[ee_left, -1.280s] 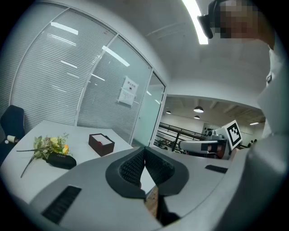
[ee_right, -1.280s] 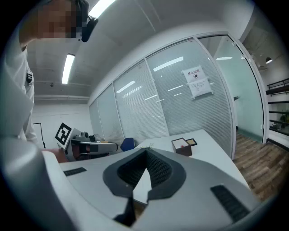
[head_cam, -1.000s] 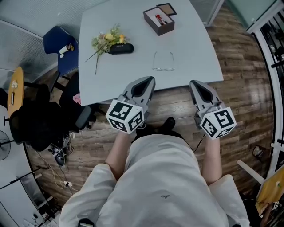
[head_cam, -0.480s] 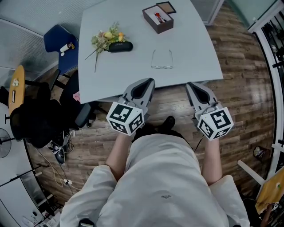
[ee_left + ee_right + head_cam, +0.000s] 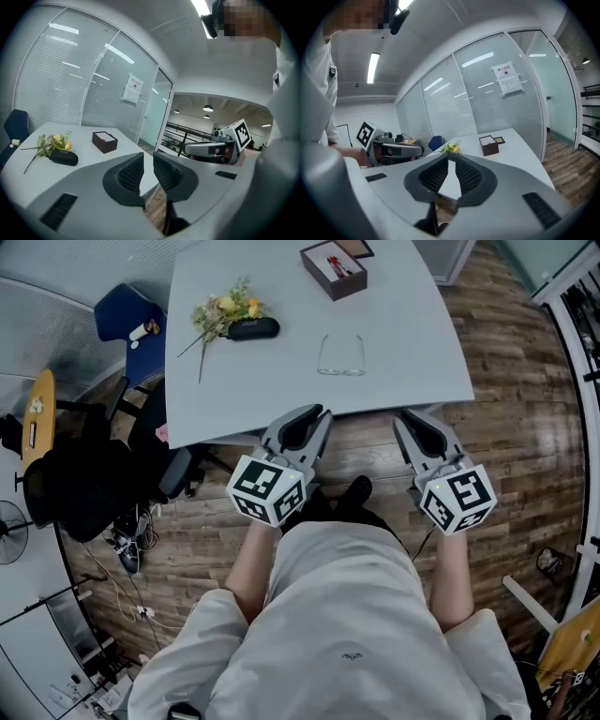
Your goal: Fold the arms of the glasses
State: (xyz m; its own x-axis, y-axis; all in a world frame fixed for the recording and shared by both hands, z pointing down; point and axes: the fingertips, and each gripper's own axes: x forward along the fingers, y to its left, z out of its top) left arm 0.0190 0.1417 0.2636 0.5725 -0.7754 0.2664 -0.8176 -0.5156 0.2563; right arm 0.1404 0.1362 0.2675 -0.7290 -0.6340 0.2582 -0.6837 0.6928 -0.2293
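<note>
In the head view, the glasses (image 5: 341, 355) were seen lying on the pale surface (image 5: 281, 390), well beyond both tools, with both arms unfolded and pointing away from the person. A black case (image 5: 253, 328) beside some flowers (image 5: 223, 309) and a dark box (image 5: 334, 268) were set farther back. The left tongs (image 5: 317, 413) and right tongs (image 5: 413, 417) were held at the near edge of the surface, apart from everything on it.

In the left gripper view, the jaws were found slightly parted, having just been opening, with nothing between them; the glasses could not be made out there.

In the right gripper view, the same was shown: jaws released a little, just opened, and empty.

The glasses were judged light, thin-framed and easily bent or scratched, and likely to slide on the smooth surface. A hold on the front frame near a hinge, kept off the lenses, was judged best, with the other tongs used to press each arm gently inward partway along its length.
</note>
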